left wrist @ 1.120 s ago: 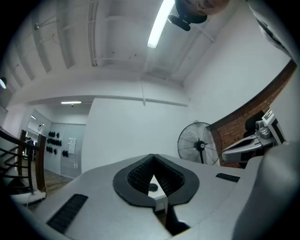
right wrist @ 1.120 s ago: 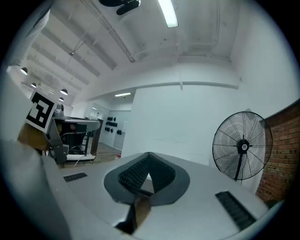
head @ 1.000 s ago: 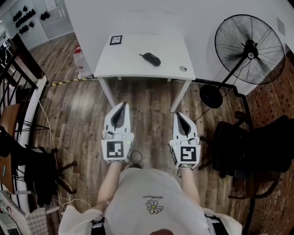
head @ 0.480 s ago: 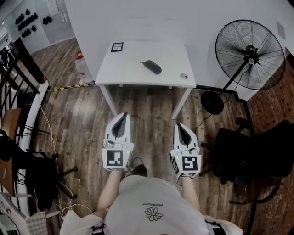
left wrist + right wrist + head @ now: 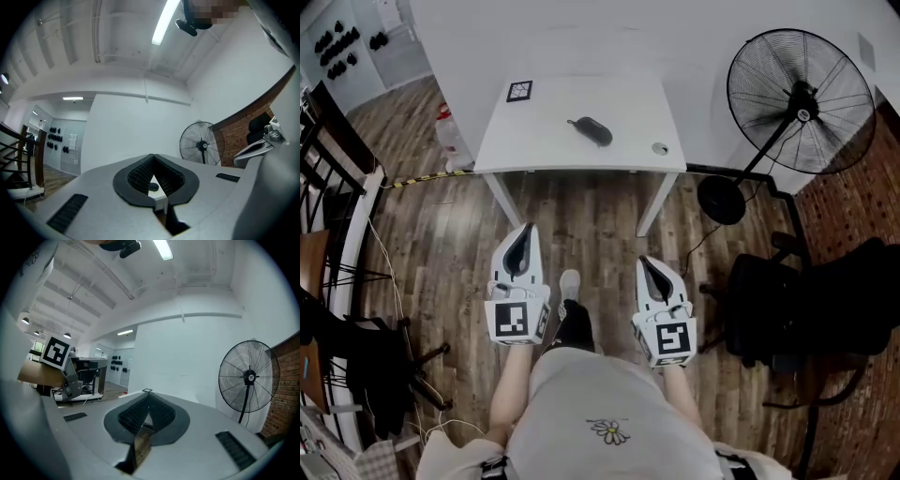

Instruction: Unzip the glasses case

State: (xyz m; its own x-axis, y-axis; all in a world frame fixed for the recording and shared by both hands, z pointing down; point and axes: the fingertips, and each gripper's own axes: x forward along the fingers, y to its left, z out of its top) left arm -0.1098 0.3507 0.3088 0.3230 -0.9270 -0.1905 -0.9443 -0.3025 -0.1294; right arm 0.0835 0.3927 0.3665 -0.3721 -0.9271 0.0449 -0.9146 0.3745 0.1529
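Note:
A dark oval glasses case (image 5: 590, 130) lies near the middle of the white table (image 5: 544, 141), far ahead of me. Both grippers hang over the wooden floor, well short of the table's front edge. My left gripper (image 5: 525, 229) is shut with nothing in it and points toward the table. My right gripper (image 5: 643, 261) is likewise shut and holds nothing. In the left gripper view the jaws (image 5: 152, 156) meet at the tips, and the glasses case (image 5: 153, 186) shows small through the gap behind them. In the right gripper view the jaws (image 5: 149, 393) are also closed together.
A square marker tag (image 5: 519, 91) and a small round disc (image 5: 660, 148) sit on the table. A standing fan (image 5: 797, 94) and a black chair (image 5: 797, 300) are on the right. A bottle (image 5: 444, 131) stands left of the table, and a railing (image 5: 337, 187) runs down the left.
The table and case have shifted left in the head view. Both grippers sit lower and further left, and a shoe now shows between them. Both jaws stay shut.

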